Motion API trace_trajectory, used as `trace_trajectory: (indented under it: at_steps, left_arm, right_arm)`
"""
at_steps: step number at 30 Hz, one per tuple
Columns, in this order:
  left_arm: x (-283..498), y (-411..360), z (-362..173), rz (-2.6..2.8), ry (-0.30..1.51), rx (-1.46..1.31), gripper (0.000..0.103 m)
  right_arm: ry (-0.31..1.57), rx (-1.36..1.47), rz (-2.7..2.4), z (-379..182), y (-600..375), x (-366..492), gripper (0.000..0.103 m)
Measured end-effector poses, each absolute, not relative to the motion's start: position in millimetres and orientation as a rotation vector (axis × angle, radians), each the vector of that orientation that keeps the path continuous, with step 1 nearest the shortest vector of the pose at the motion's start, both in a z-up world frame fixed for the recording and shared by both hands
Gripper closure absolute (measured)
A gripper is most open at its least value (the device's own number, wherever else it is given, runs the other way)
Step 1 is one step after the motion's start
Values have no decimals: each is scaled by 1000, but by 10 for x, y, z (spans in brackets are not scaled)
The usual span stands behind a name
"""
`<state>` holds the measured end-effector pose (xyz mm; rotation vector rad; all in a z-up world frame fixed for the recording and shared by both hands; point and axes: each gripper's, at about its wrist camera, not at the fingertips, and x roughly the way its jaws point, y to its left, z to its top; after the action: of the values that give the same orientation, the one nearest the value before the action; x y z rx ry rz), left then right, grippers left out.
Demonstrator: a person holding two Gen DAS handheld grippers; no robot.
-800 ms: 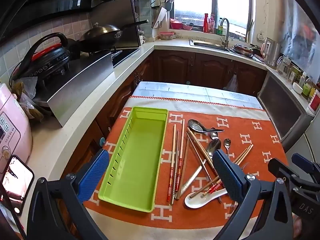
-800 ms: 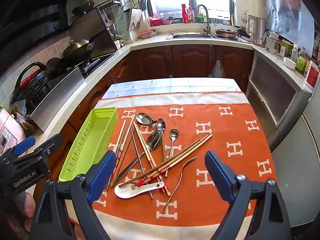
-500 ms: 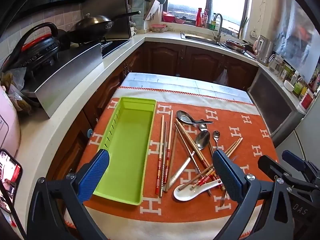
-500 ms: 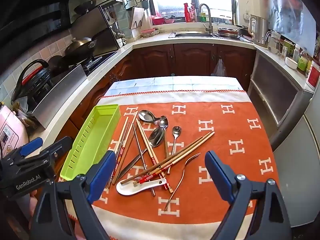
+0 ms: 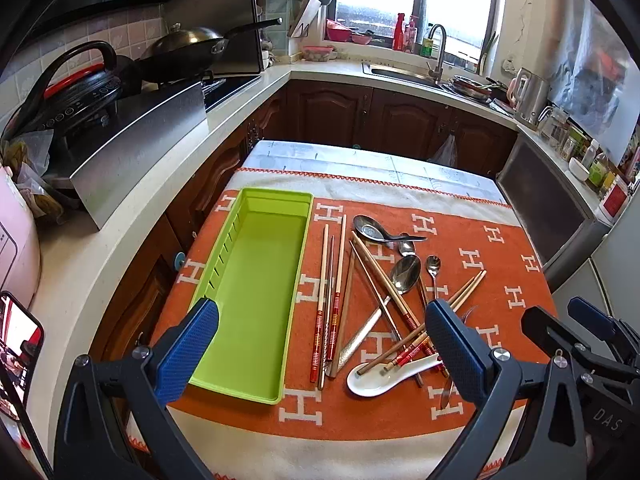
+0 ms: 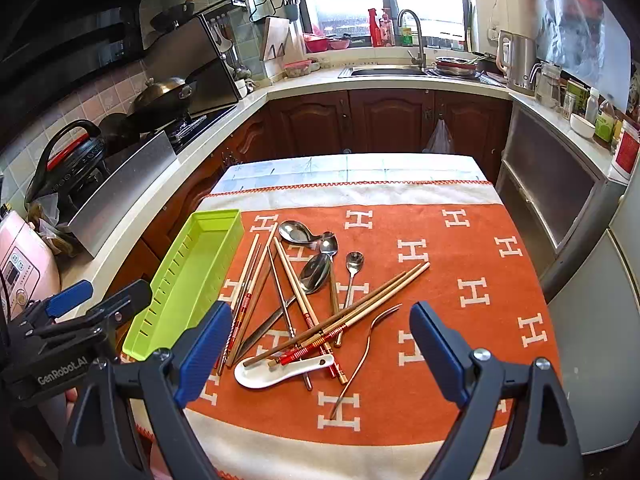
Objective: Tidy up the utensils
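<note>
An empty lime-green tray [image 5: 256, 292] [image 6: 188, 276] lies on the left of an orange cloth [image 5: 492, 264]. To its right is a loose pile: wooden chopsticks with red bands [image 5: 332, 292] [image 6: 336, 320], steel spoons [image 5: 404, 274] [image 6: 316, 268], a white ceramic spoon [image 5: 384, 376] [image 6: 280, 372] and a thin fork [image 6: 366, 354]. My left gripper [image 5: 320, 352] is open and empty above the near end of the tray and pile. My right gripper [image 6: 320, 356] is open and empty above the pile's near end.
The table stands in a kitchen with brown cabinets [image 6: 384, 120] behind it. A counter with a wok [image 5: 188, 46], a steel splash guard [image 5: 140, 148] and a pink appliance [image 6: 24, 264] runs along the left. A grey appliance [image 6: 560, 200] flanks the right.
Both grippers have drifted slightly, the left one toward the right, so the tray and utensils sit further left in its view. Nothing on the cloth moved; both stay open.
</note>
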<state>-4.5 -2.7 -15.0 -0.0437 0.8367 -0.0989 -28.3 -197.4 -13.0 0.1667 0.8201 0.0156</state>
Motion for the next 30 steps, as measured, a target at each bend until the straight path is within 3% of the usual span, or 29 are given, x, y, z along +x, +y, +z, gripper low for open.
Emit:
trace_trajectory:
  at_steps: [30]
  left_arm:
    - [-61, -83, -236, -66, 854, -20, 1]
  right_arm:
    - [827, 171, 23, -133, -1960, -319, 12]
